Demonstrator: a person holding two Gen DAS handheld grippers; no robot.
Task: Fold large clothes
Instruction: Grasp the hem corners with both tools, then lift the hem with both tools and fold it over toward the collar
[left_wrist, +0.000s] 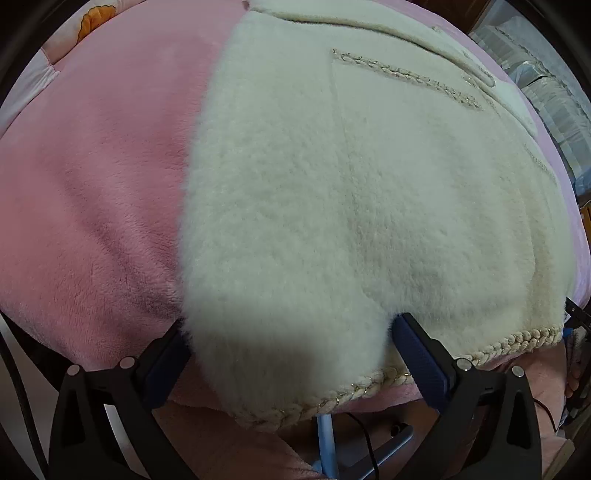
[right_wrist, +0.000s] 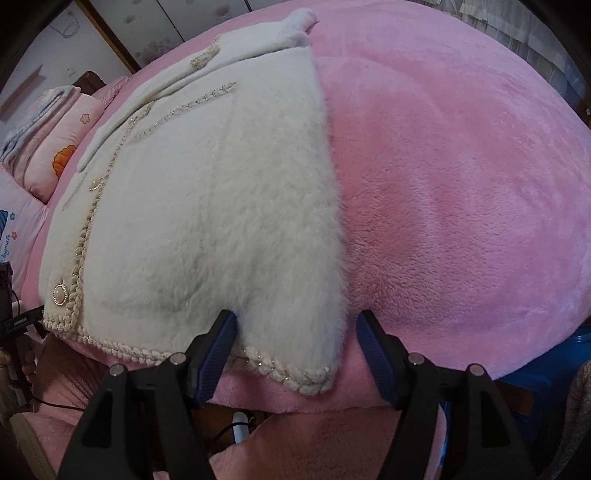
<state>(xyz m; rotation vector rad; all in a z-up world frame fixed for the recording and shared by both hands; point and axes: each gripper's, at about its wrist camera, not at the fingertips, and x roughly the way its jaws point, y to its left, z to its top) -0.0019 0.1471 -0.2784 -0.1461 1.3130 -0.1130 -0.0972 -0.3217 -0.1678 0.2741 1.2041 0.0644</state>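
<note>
A cream fluffy jacket (left_wrist: 332, 192) with braided trim and pearl buttons lies flat on a pink plush blanket (left_wrist: 92, 192). It also shows in the right wrist view (right_wrist: 207, 206). My left gripper (left_wrist: 288, 332) is open, its fingers (left_wrist: 417, 350) straddling the jacket's near-left hem corner. My right gripper (right_wrist: 295, 332) is open, its fingers (right_wrist: 218, 347) straddling the near-right hem corner. The fabric lies between the jaws, not pinched. The sleeves appear folded in.
The pink blanket (right_wrist: 461, 184) covers a bed, with its front edge just below the hem. Pink pillows (right_wrist: 55, 147) lie at the far left. A blue box (right_wrist: 546, 369) stands at the lower right. Cables and a stand (left_wrist: 328, 443) sit below the bed edge.
</note>
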